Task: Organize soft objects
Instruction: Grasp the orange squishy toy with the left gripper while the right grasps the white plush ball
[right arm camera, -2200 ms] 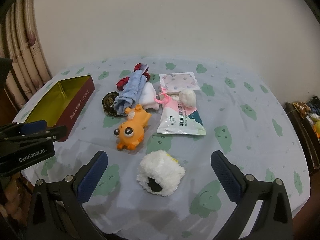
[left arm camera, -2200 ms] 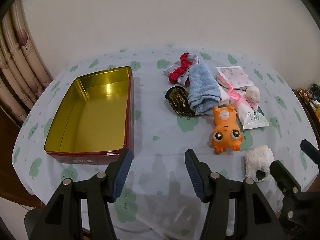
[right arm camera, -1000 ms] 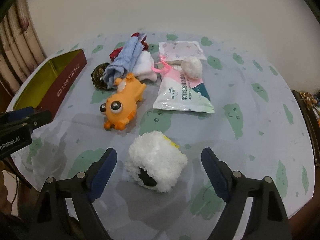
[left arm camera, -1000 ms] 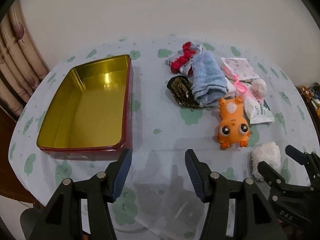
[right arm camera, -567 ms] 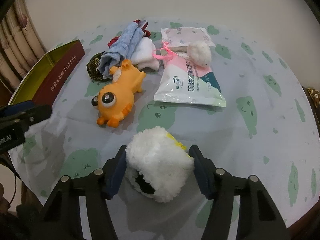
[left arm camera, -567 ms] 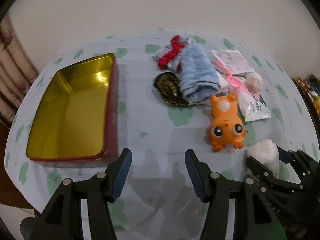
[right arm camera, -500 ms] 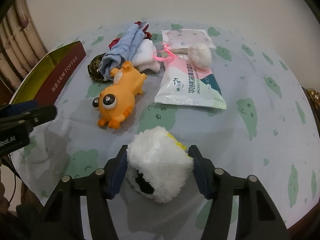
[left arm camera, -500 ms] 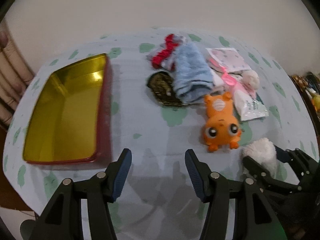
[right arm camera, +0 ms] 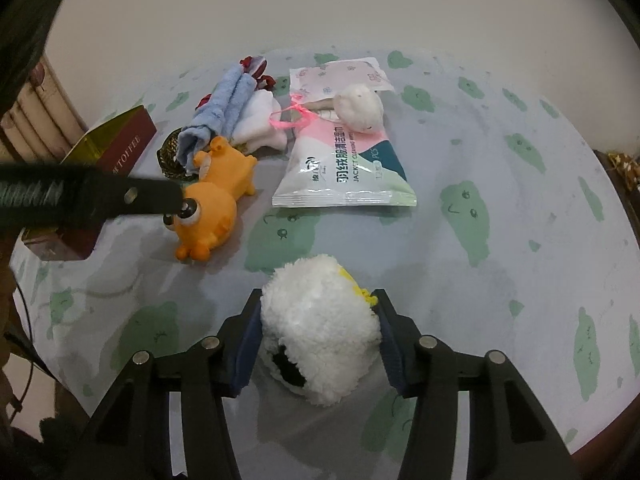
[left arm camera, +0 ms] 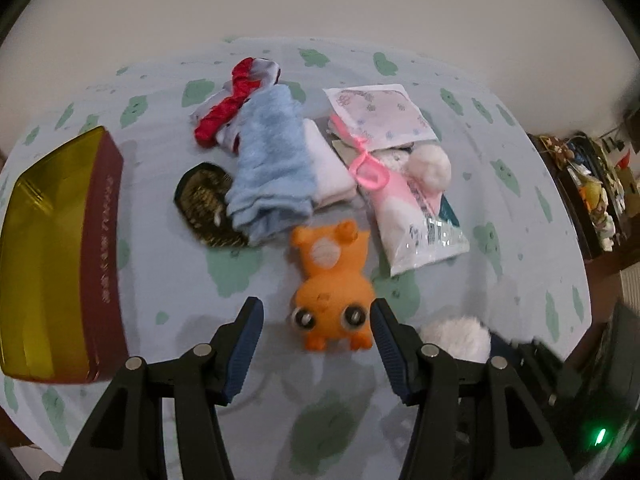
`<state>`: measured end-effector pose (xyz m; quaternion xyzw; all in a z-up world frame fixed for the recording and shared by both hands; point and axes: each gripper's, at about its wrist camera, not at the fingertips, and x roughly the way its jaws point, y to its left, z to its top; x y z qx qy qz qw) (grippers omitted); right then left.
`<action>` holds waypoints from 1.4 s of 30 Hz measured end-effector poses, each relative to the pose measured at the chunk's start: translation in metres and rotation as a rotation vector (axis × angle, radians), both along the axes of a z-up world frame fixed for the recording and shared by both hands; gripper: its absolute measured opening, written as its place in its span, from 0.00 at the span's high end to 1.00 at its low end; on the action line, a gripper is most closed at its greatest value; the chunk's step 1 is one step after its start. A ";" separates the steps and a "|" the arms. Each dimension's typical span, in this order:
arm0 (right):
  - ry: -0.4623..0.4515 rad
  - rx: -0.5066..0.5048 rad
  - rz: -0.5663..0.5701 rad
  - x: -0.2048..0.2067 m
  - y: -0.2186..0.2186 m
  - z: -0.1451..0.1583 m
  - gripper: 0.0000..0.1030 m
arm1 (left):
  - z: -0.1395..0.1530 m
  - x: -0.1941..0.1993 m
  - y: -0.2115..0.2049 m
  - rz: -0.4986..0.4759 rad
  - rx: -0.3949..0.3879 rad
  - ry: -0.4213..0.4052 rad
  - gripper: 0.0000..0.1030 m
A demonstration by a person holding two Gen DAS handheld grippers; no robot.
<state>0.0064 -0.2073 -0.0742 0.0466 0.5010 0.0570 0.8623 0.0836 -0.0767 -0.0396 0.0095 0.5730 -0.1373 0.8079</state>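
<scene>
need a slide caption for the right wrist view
Right gripper shut on white plush, with orange toy, wipes pack and red tin beyond.

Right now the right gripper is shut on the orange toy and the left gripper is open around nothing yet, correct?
Not quite. The right gripper is shut on the white fluffy toy, as the right wrist view shows. The orange toy lies on the table, just ahead of the open left gripper, which indeed holds nothing.
</scene>
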 end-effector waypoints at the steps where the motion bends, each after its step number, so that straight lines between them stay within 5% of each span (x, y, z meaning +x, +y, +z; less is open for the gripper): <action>1: -0.001 0.002 0.000 0.000 0.000 0.000 0.52 | -0.001 0.005 -0.004 0.004 0.001 0.007 0.45; 8: -0.009 0.021 0.002 -0.004 -0.004 0.002 0.52 | -0.023 0.023 -0.018 0.031 0.035 0.074 0.45; 19: -0.015 0.029 0.005 -0.002 -0.001 -0.001 0.52 | -0.043 0.036 -0.034 0.038 0.097 0.069 0.45; 23: -0.015 0.031 0.006 -0.002 -0.001 -0.002 0.52 | -0.040 0.030 -0.037 0.019 0.103 0.020 0.47; 24: -0.015 0.032 0.006 -0.002 -0.001 -0.002 0.52 | -0.039 0.027 -0.038 0.011 0.105 0.006 0.55; 42: -0.025 0.034 0.014 -0.003 -0.001 -0.002 0.52 | -0.006 -0.006 -0.030 -0.042 0.114 -0.115 0.56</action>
